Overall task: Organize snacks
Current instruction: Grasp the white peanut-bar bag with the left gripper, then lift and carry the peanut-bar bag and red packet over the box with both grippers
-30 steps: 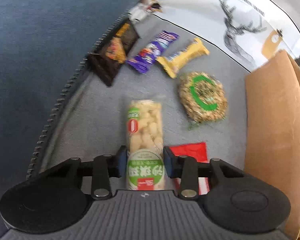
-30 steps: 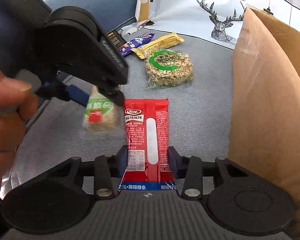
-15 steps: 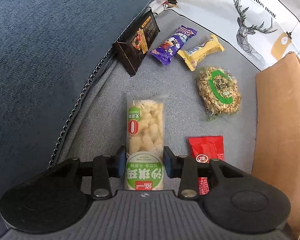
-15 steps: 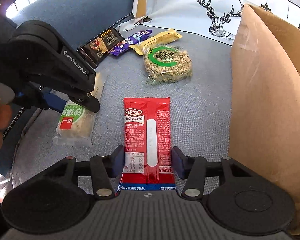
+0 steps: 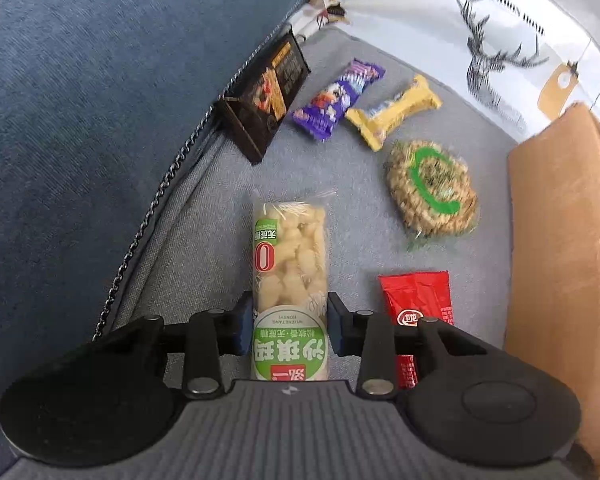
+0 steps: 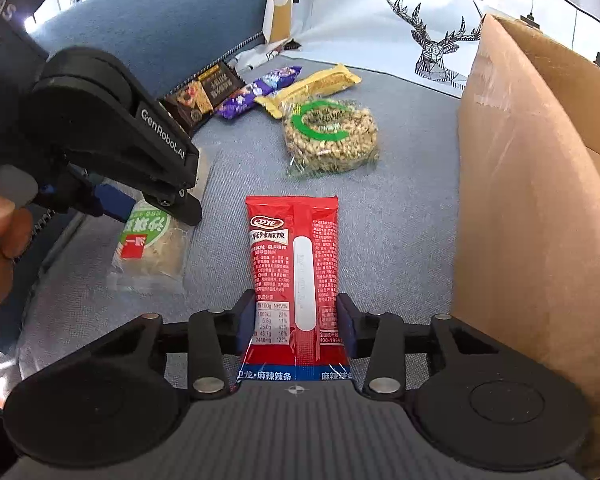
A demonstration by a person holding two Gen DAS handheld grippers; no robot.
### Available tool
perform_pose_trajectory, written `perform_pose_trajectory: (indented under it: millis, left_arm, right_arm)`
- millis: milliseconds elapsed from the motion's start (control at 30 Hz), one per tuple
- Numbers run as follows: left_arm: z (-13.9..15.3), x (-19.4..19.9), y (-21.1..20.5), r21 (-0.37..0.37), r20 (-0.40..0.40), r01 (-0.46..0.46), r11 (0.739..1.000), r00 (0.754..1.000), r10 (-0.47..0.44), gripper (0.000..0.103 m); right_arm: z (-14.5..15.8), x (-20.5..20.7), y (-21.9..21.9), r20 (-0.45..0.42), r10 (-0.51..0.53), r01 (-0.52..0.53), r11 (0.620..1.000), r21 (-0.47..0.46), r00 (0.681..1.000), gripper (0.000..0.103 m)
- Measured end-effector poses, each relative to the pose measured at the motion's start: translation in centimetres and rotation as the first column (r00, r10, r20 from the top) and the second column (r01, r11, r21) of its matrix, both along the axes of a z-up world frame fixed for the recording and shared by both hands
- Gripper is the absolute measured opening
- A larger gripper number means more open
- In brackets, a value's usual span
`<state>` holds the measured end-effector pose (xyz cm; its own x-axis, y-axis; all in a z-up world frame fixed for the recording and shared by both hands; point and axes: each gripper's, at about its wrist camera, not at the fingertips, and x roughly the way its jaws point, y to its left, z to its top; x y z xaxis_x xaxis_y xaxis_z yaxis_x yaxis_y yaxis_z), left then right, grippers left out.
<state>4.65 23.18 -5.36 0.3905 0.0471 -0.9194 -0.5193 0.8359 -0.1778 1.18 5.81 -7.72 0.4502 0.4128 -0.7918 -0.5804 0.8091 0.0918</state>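
On the grey sofa seat, the left gripper (image 5: 288,326) pinches the green-labelled puffed-rice bar (image 5: 289,276), the right gripper (image 6: 296,328) clamps the red spicy-strip packet (image 6: 298,276), and the cardboard box (image 6: 540,208) stands just right.

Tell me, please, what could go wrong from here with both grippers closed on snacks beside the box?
1. The left gripper pinches the puffed-rice pack; hard squeezing may crush it.
2. The right gripper holds the red pack near one end, so it may droop or slip when lifted.
3. The cardboard box stands close on the right; either pack could snag its wall going in.
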Motion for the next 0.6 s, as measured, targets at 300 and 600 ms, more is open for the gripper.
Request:
perform_pose_trajectory:
  millis: [300, 600]
  left_arm:
    - [2.6, -1.0, -0.5, -0.050, 0.149, 0.009, 0.999, 0.989, -0.002, 0.040]
    - [5.8, -1.7, -1.6, -0.060, 0.300, 0.037, 0.998, 0.954, -0.017, 0.040]
  right_arm:
    - [4.7, -1.2, -1.2, 0.147, -0.008, -0.005, 0.997, 0.083, 0.989, 0.042]
    - [10.8, -0.6, -5.6, 0.256, -0.082, 0.016, 0.968, 0.251, 0.963, 0.043]
